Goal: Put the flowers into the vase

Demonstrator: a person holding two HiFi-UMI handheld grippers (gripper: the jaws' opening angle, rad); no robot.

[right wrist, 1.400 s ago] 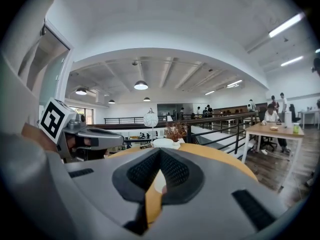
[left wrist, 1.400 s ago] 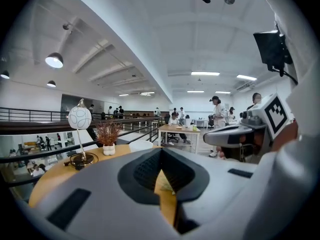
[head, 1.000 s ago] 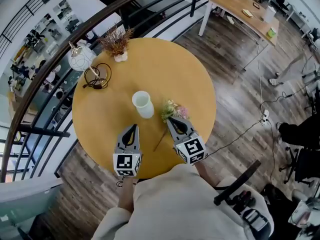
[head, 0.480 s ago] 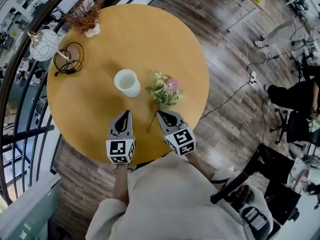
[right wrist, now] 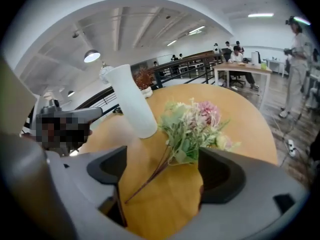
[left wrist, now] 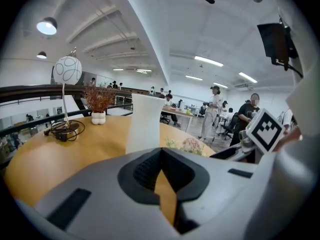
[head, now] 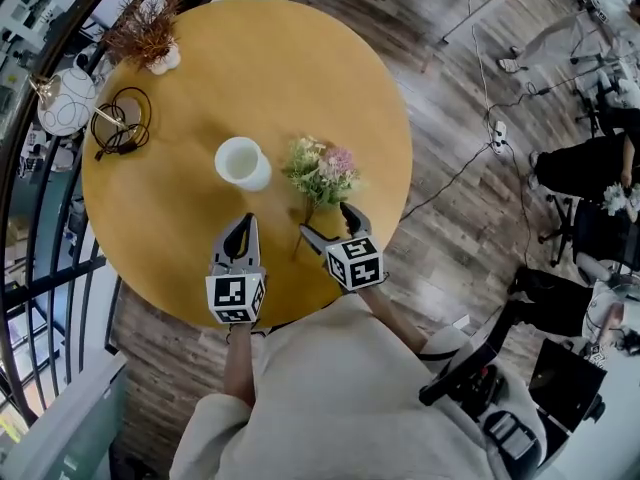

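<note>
Wooden table (head: 200,88), flowers (head: 320,171) between jaws of opening right claw (head: 325,220)

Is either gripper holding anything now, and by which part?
Nothing is held. On the right gripper the jaws are opening, stems of the flowers lying loose between them on the table; the left gripper is shut, empty.

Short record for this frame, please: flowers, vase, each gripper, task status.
flowers: lying on table, right of vase, apart from it
vase: upright, no flowers in it
right gripper: jaws opening, stems between them, not pressed
left gripper: shut, empty, short of vase
also on table: lamp, dried plant
status: flowers not yet in vase
</note>
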